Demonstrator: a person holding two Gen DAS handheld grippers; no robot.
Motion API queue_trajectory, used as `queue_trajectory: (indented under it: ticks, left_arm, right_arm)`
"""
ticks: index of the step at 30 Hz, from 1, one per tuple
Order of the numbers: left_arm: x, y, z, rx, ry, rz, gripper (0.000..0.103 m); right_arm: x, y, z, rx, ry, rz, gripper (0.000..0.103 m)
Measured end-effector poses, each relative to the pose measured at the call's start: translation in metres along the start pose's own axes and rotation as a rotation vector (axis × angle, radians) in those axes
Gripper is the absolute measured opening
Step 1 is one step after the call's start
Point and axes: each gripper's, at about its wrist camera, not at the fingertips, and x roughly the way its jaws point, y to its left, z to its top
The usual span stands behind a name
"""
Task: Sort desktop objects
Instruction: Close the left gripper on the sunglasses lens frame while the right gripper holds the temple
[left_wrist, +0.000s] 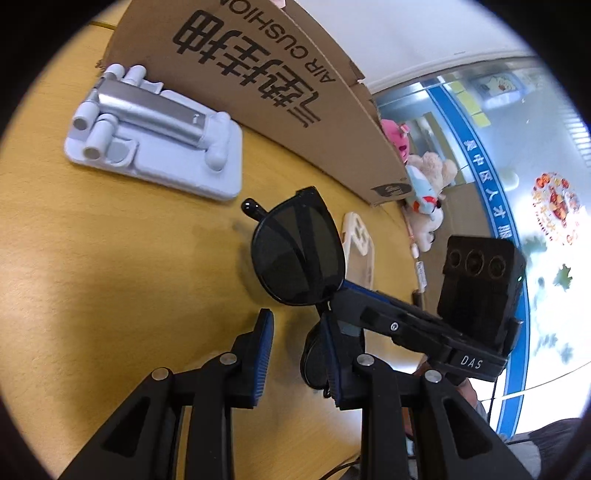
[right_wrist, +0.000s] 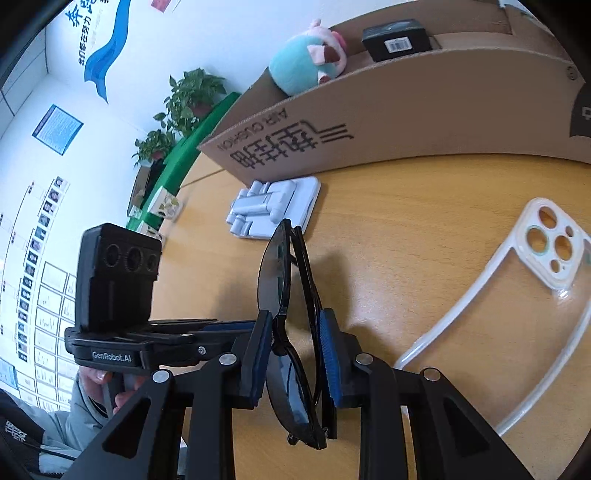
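Folded black sunglasses (right_wrist: 291, 280) stand on edge just above the wooden table (right_wrist: 406, 221), and my right gripper (right_wrist: 295, 321) is shut on them, its blue pads pressing both sides of the frame. In the left wrist view the same sunglasses (left_wrist: 295, 254) hang from the right gripper (left_wrist: 338, 302), which reaches in from the right. My left gripper (left_wrist: 295, 332) stands slightly open beside them with only bare table between its fingers. One dark lens lies just outside its right finger (left_wrist: 330, 362).
A pale blue phone stand (left_wrist: 155, 136) lies beside a cardboard box (left_wrist: 258, 74). The box (right_wrist: 406, 122) holds a plush toy (right_wrist: 310, 59) and a small black carton (right_wrist: 397, 38). A clear phone case (right_wrist: 517, 302) lies at the right. More plush toys (left_wrist: 424, 184) sit past the box.
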Motion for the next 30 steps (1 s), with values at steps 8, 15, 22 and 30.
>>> queue_trajectory:
  ticks: [8, 15, 22, 30]
  left_arm:
    - [-0.008, -0.025, 0.021, 0.056, -0.048, -0.104, 0.025]
    - [-0.014, -0.07, 0.06, 0.188, -0.079, -0.224, 0.025]
    - [0.008, -0.096, 0.105, 0.24, -0.069, -0.294, 0.031]
    - [0.041, -0.109, 0.117, 0.275, -0.011, -0.257, 0.029]
  right_arm:
    - [-0.033, -0.014, 0.012, 0.089, -0.117, 0.091, 0.025]
    - [-0.075, -0.012, 0.044, 0.071, -0.241, 0.14, 0.025]
    - [-0.109, -0.018, 0.071, 0.044, -0.305, 0.151, 0.008]
    - [-0.11, -0.043, 0.078, 0.072, -0.295, 0.129, 0.008]
